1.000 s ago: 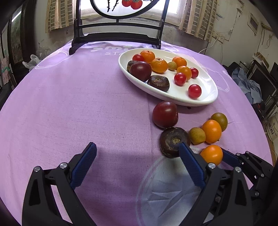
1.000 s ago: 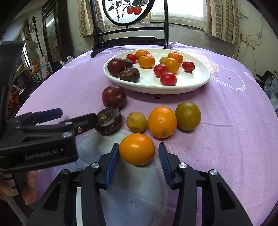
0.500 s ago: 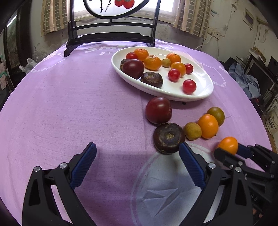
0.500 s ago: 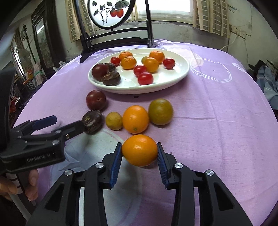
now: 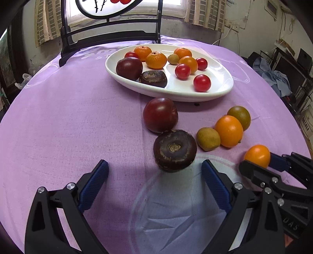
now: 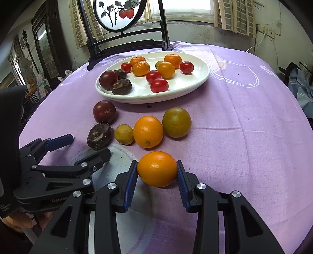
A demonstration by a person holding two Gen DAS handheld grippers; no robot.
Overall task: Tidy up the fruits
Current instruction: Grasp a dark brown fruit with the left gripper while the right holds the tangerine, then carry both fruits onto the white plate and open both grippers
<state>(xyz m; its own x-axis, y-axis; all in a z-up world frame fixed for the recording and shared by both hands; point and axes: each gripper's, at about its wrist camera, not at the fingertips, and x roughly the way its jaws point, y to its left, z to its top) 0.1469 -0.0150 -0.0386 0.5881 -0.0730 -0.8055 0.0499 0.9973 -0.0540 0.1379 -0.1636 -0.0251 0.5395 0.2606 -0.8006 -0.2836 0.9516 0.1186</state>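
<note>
Left wrist view: left gripper [image 5: 154, 175] with jaws spread wide, nothing between them, blue ribbed pads [image 5: 93, 183] low over the purple tablecloth [image 5: 68, 121], a woven, slightly creased fabric with a pale printed circle near the camera. Just beyond the right pad sits a dark brown flattish fruit [image 5: 174, 150], rough-skinned with a coiled scar on top; behind it, touching or nearly so, a smooth glossy dark red plum [image 5: 160, 114]. Right of these, a matte olive-yellow small fruit [image 5: 208, 139], a glossy orange [image 5: 228, 131] and a dull green-brown round fruit [image 5: 239, 117] in a tight row. Far right, the right gripper [image 5: 257, 159] comes in side-on, and only the top of its held orange [image 5: 257, 155] shows (the grip itself is not readable here). The right wrist view settles it: right gripper [image 6: 157, 172] has both ribbed pads [image 6: 131, 181] pressed on the flanks of the held orange [image 6: 157, 169], a smooth oval with faint dimpling, near the camera and close over the cloth; whether it rests on the cloth I cannot tell. This view also shows the person's fingers at far left under the left gripper [image 6: 86, 146]. Farther off, the white glazed oval plate [image 6: 195, 82] carries mandarins, cherry tomatoes, a plum and brown fruits. Beyond it stands a black frame with a painted round panel [image 6: 119, 13].
</note>
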